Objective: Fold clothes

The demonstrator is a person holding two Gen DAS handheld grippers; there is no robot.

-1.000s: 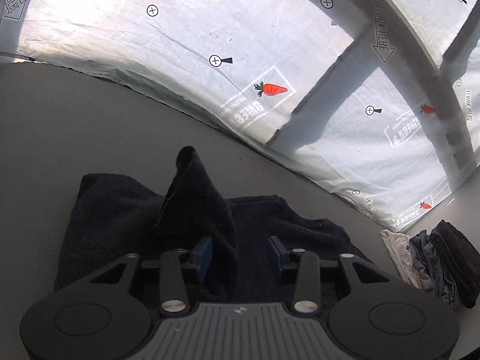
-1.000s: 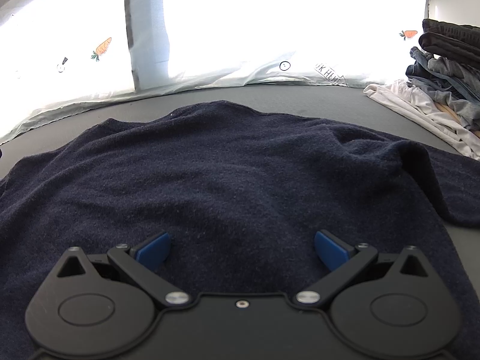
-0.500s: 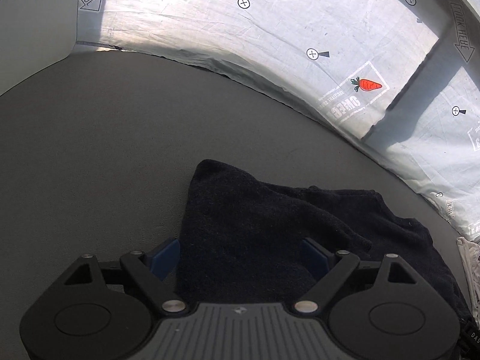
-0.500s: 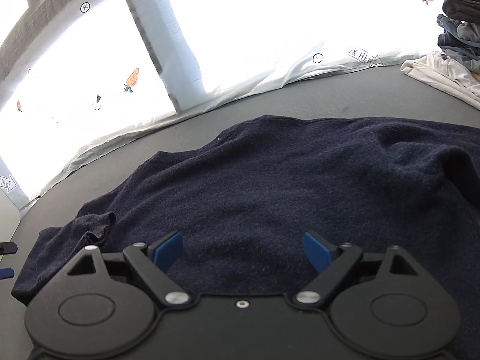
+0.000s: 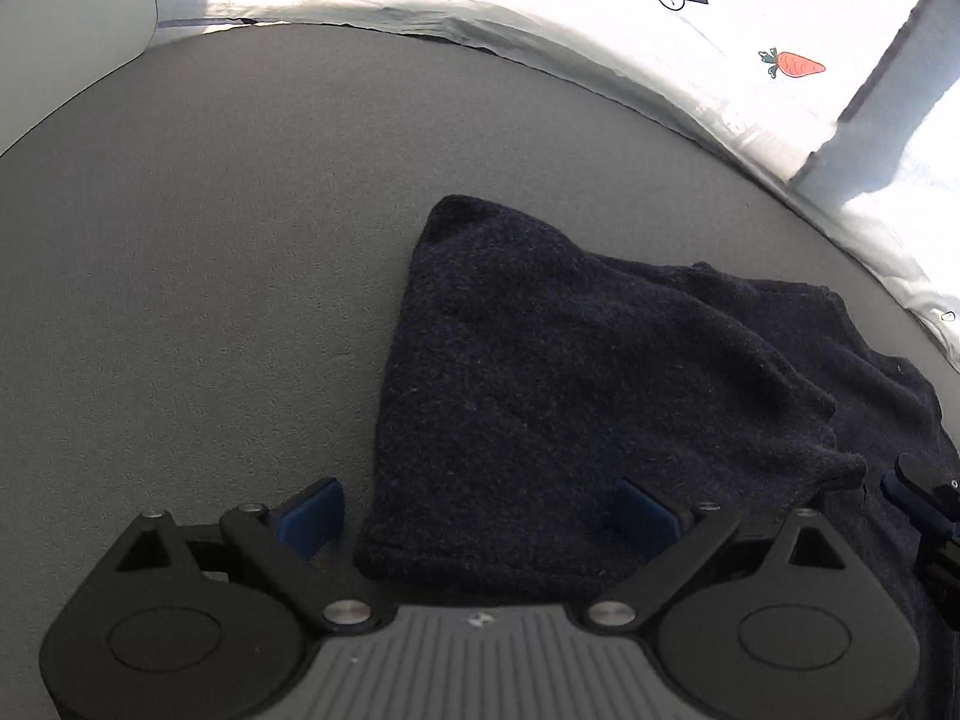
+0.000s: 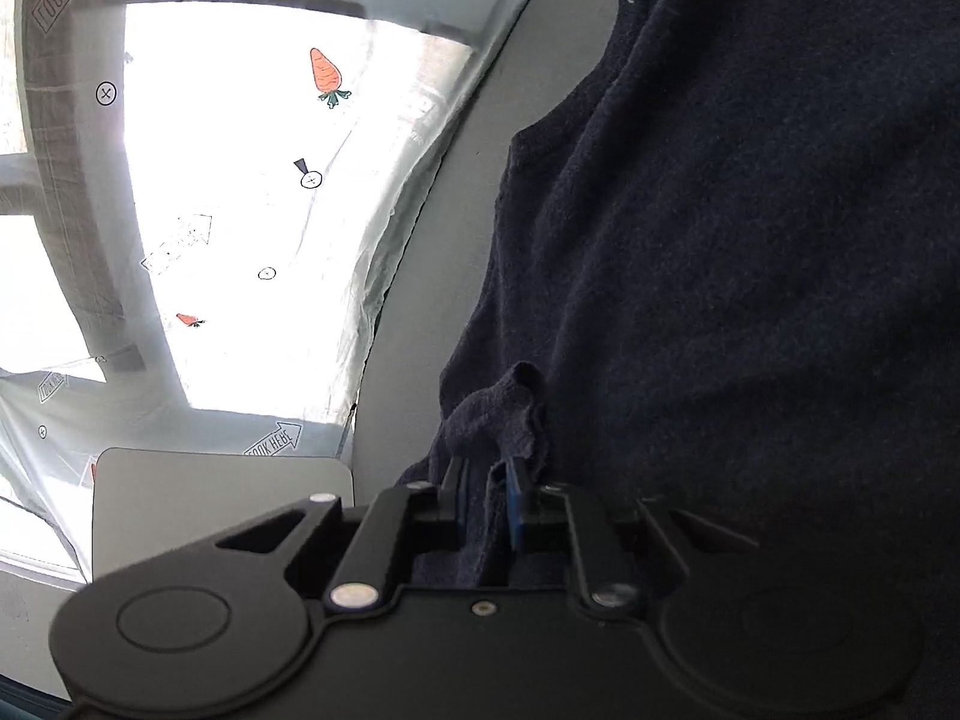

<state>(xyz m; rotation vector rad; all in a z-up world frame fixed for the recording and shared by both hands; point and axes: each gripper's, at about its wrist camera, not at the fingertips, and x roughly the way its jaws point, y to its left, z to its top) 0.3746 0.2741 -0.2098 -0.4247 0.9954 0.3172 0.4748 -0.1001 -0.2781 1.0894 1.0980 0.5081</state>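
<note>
r claw (image 6: 486,495) pinched on a bunched edge of the navy sweater (image 5: 600,372), which lies on the grey table (image 5: 180,270). l claw (image 5: 477,507) opening, jaws astride the folded near corner, not gripping. risk: thin pinch slips, fold skews.

the left wrist camera sits just behind its own fingers (image 5: 312,516), tipped steeply down at the grey counter (image 5: 180,300) from close above, the dark garment (image 5: 570,372) filling its lower right. the right wrist camera is rolled well over, so the counter edge runs nearly upright, and it is pressed close against the same garment (image 6: 750,240). both views share that garment, the counter and the carrot-printed sheet (image 5: 792,66) behind.
</note>
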